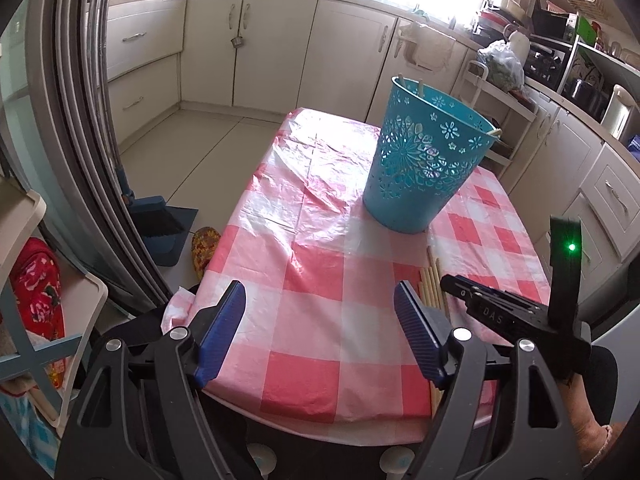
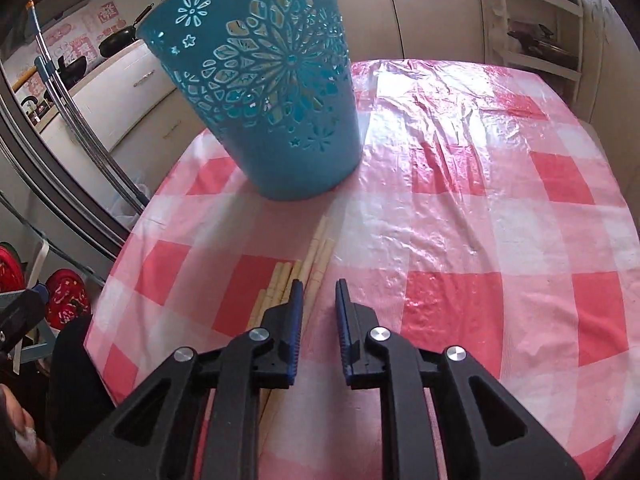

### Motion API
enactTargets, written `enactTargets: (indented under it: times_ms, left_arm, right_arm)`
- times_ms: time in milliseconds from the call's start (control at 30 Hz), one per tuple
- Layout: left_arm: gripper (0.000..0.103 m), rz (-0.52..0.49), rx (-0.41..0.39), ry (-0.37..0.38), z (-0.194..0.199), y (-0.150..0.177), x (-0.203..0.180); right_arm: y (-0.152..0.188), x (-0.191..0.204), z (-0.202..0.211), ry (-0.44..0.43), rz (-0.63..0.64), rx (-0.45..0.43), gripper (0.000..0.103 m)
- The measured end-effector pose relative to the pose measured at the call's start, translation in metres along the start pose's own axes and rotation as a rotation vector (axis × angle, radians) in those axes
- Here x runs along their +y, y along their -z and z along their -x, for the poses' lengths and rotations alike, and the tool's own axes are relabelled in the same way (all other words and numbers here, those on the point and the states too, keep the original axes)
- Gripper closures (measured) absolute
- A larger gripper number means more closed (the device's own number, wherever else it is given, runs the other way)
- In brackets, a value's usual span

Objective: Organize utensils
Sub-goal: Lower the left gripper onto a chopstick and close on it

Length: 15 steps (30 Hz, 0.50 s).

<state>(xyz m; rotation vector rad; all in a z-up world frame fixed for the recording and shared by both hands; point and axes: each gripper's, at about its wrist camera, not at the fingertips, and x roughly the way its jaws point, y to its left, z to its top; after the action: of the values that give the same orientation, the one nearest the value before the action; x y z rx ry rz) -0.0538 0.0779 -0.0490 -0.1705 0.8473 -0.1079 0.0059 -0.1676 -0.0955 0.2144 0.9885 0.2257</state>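
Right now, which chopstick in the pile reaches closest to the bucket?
The longest-reaching chopstick on the pile's right side: its tip pokes past all the others, stopping just short of the blue bucket.

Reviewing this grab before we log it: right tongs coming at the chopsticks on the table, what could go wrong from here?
1. The chopsticks lie bunched side by side; the right tongs, slightly apart with nothing between them, may pinch several or roll them.
2. The teal basket is tall, narrow-based and close behind; a lift could knock it.
3. The glossy plastic tablecloth is wrinkled; sticks may slide. The left tongs hang open, not steadying anything.
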Motion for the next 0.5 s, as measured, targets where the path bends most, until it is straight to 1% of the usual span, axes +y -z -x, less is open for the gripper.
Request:
enactTargets:
  times_ms: [100, 167, 267, 333, 400, 500]
  left_arm:
    - [0.030, -0.036, 0.050, 0.005, -0.011, 0.005, -0.009]
    - [0.029, -0.079, 0.090, 0.002, -0.022, 0.010, -0.020]
    - [0.029, -0.141, 0.149, 0.012, -0.040, 0.016, -0.038]
    - [0.029, -0.162, 0.173, 0.027, -0.050, 0.018, -0.048]
    - [0.029, -0.178, 0.194, 0.037, -0.062, 0.019, -0.059]
    - [0.029, -0.200, 0.218, 0.025, -0.077, 0.019, -0.072]
  right_arm:
    - [0.002, 0.006, 0.000, 0.034, 0.082, 0.006, 0.091]
    - [0.006, 0.008, 0.003, 0.051, 0.140, 0.015, 0.092]
    - [0.012, -0.001, 0.012, 0.073, 0.192, 0.025, 0.092]
    - [0.018, -0.012, 0.017, 0.079, 0.191, 0.023, 0.092]
    - [0.022, -0.027, 0.024, 0.070, 0.164, 0.011, 0.092]
    - [0.025, -0.045, 0.030, 0.040, 0.101, -0.012, 0.092]
